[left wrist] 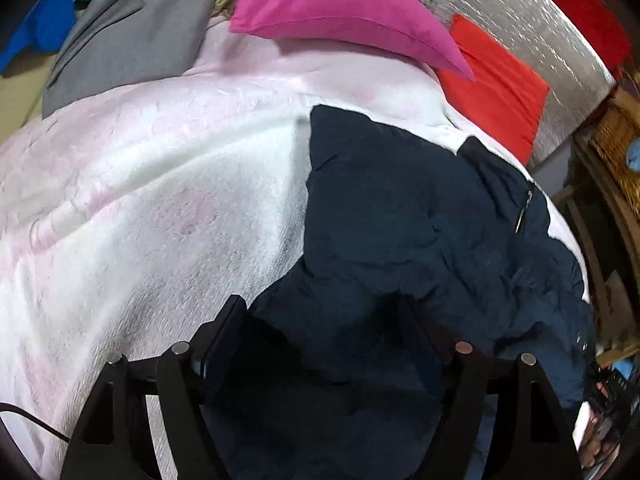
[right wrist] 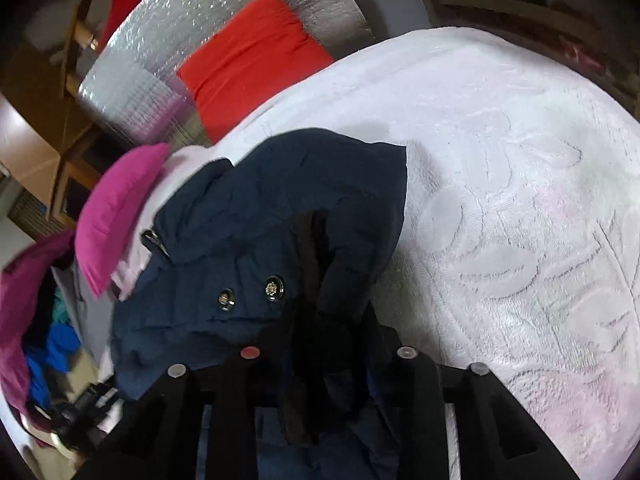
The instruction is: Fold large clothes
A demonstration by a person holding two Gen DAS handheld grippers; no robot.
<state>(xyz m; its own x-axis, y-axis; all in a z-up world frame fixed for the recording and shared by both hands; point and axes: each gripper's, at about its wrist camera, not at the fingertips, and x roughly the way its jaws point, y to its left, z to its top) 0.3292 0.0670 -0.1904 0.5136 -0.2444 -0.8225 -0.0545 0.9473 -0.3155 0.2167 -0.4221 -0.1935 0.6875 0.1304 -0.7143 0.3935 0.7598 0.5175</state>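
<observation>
Landmark: white-pink embossed bedspread (right wrist: 520,184), everything below placed against it.
Jacket: dark navy jacket (left wrist: 400,208), crumpled on the bedspread's near side, partly doubled over itself; two metal snap buttons (right wrist: 248,294) and a zip pull facing up.
Left gripper (left wrist: 324,320): jaws spread wide, navy fabric bunched in the gap between them; hard to tell whether the pads actually press the cloth, since dark fabric against black fingers hides the contact. Probably set there to take a hem or edge for the next fold.
Right gripper (right wrist: 326,340): jaws drawn fairly narrow around a bunched ridge of the jacket with a dark strip running up through it; reads as a pinch on that fold, likely the front edge near the buttons.
Reason for both grips: one hold at each side of the near edge, so the cloth can lift evenly rather than drag.
Magenta pillow (left wrist: 340,12): at the bedspread's far end, overlapping it.
Red pillow (left wrist: 496,84): just beyond the bedspread, against silver quilted padding (left wrist: 520,8).
Grey garment (left wrist: 132,36): off the bedspread's far corner, waiting with other coloured clothes.
Stage: judged early, jacket not yet flattened.
</observation>
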